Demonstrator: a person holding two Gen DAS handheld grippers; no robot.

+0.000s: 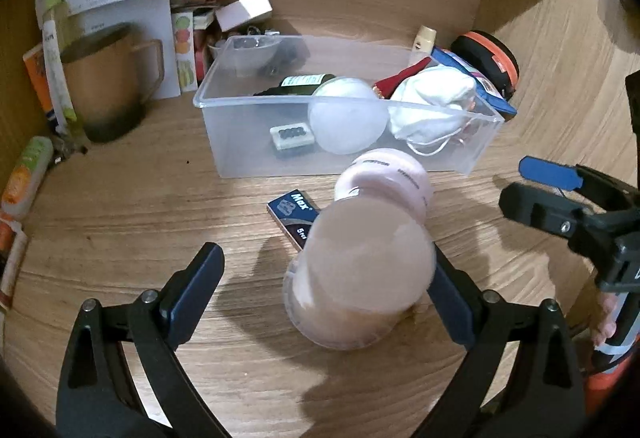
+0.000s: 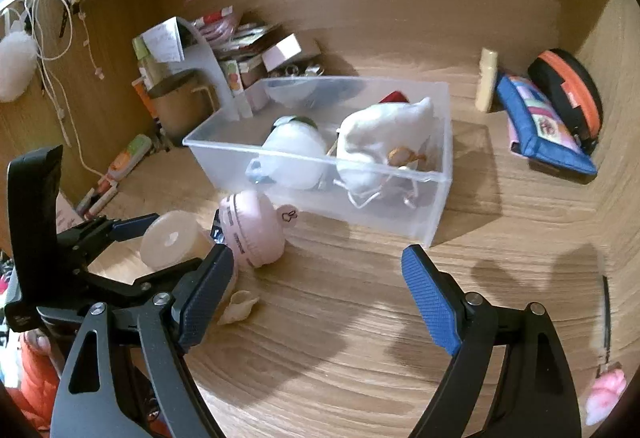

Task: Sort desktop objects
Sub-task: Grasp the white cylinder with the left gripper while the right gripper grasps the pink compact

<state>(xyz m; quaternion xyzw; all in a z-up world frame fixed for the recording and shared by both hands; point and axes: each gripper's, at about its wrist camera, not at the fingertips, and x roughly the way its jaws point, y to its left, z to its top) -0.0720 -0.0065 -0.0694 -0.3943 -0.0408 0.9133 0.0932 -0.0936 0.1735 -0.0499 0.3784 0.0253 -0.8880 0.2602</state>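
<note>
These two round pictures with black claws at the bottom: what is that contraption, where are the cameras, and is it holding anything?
No robot here: a person holds a hand-operated two-finger gripper in each hand, each with a wide-angle camera looking along its fingers. One picture is from the left gripper, the other from the right gripper. On the wooden desk stands a clear plastic box with a white mask inside. In front lie a pink round case, a small blue box and a seashell. A frosted cup sits between the left fingers, which look open around it, not clamped. The right gripper is open and empty.
</note>
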